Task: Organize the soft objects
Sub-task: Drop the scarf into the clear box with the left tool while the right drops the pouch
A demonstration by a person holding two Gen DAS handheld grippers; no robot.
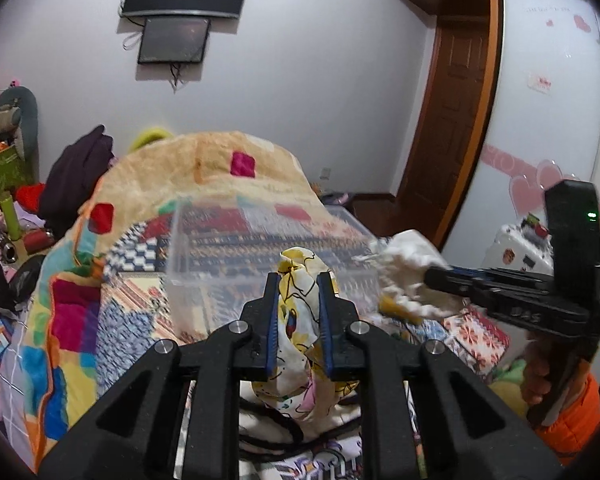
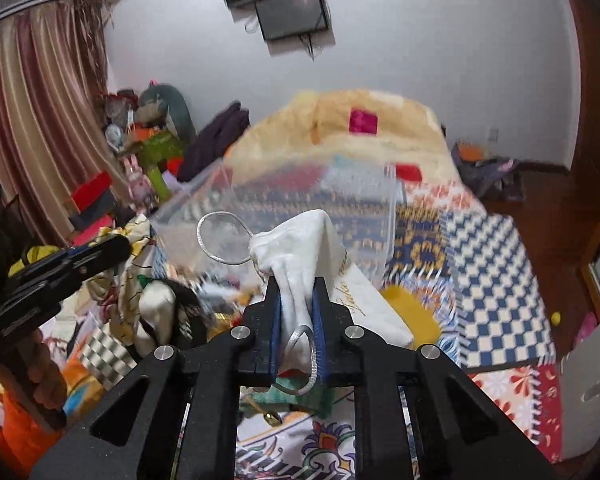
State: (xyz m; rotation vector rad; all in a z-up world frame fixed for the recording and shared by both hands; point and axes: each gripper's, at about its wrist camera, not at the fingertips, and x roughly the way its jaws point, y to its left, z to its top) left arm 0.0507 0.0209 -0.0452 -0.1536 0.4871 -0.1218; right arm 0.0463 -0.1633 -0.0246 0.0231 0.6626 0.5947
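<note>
I look over a bed covered in patchwork bedding, with free air above it up to the pale wall and a strip of bare floor along its right edge by the wooden door. A clear plastic bin stands on the bed straight ahead, its near rim just beyond both tools and blocking the way forward; behind it a heaped beige blanket rises. Toys and boxes crowd the left side by the striped curtain. My left tool is clenched on a white scarf printed with yellow and black shapes, lifted clear of the bedding and draping below the pads. My right tool is clenched on a white drawstring pouch with a silver cord loop, held near the bin's rim. More cloth lies loose below.
</note>
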